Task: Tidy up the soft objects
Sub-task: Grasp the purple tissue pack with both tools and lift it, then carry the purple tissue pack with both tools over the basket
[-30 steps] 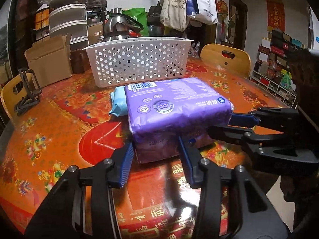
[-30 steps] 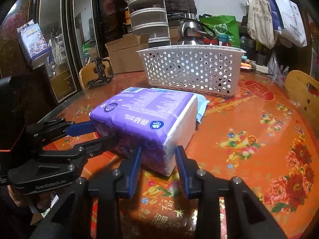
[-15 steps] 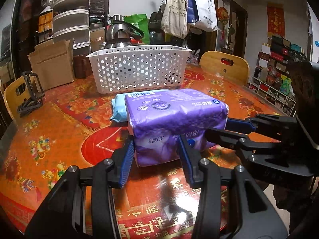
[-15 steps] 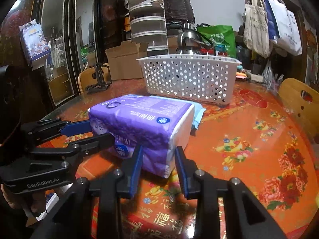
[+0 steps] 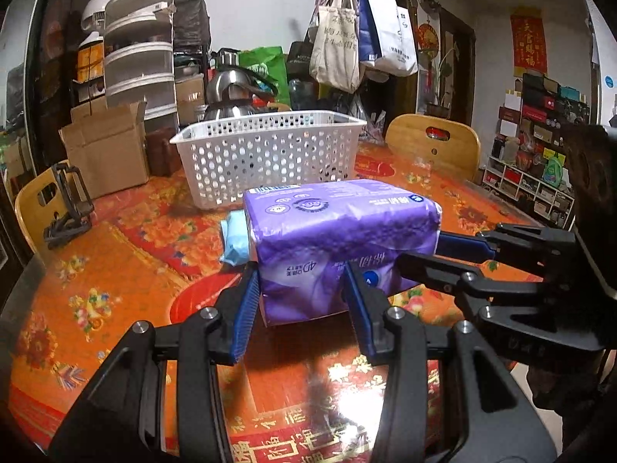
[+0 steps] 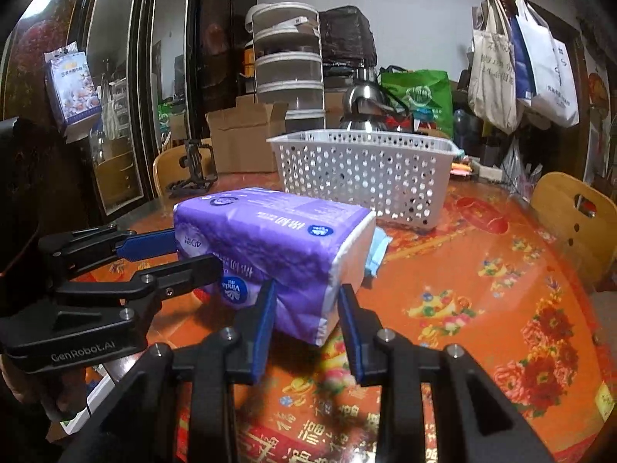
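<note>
Both the left gripper [image 5: 300, 308] and the right gripper [image 6: 304, 316] clench one soft purple plastic-wrapped tissue pack [image 5: 339, 243], raised just above the orange floral table [image 5: 115, 262]. The white perforated plastic basket [image 5: 270, 154] stands straight ahead of both.

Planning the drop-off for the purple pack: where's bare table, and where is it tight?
Bare tablecloth lies right of the purple tissue pack, out to the wooden chair. More lies left of it, toward the black stand. It is tight between pack and white basket, where a blue packet sits.
</note>
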